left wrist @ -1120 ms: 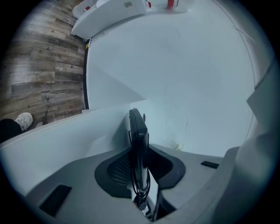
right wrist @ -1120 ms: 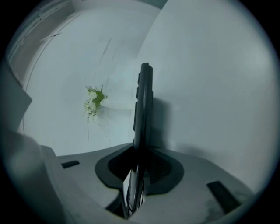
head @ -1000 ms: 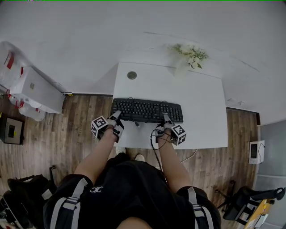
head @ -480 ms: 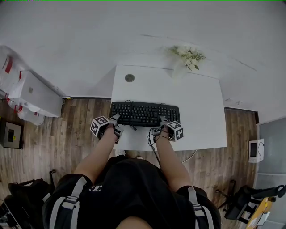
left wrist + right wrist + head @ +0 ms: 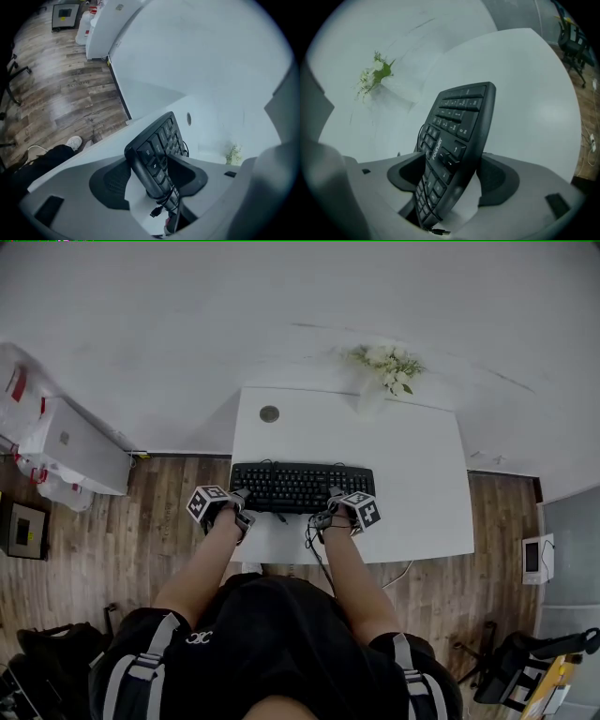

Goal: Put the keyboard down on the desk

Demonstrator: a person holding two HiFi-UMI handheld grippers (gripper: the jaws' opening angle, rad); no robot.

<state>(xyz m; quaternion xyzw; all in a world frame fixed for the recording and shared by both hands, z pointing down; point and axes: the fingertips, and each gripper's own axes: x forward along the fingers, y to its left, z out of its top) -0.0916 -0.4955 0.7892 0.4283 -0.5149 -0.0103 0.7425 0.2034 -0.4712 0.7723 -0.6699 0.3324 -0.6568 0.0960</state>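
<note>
A black keyboard [image 5: 302, 487] lies across the white desk [image 5: 412, 474], near its front edge. My left gripper [image 5: 240, 506] is at the keyboard's left end and my right gripper [image 5: 332, 507] is near its right end. In the left gripper view the keyboard's end [image 5: 157, 150] stands between the jaws of the left gripper [image 5: 149, 176], with a gap beside the left pad [image 5: 112, 180]. In the right gripper view the keyboard [image 5: 457, 122] crosses the right gripper [image 5: 453, 176], clear of the right pad [image 5: 497, 180]. Both sets of jaws have just been opening. The keyboard's cable [image 5: 157, 212] dangles below.
A vase of white flowers [image 5: 384, 367] stands at the desk's back edge and a round grommet [image 5: 269, 413] sits at its back left. A white cabinet [image 5: 66, 442] and bags stand on the wood floor to the left. An office chair [image 5: 525, 662] is at the lower right.
Both marker cubes have tipped and drawn in closer to the keyboard's front edge. The whole head view has shifted slightly. The keyboard keeps its place on the desk.
</note>
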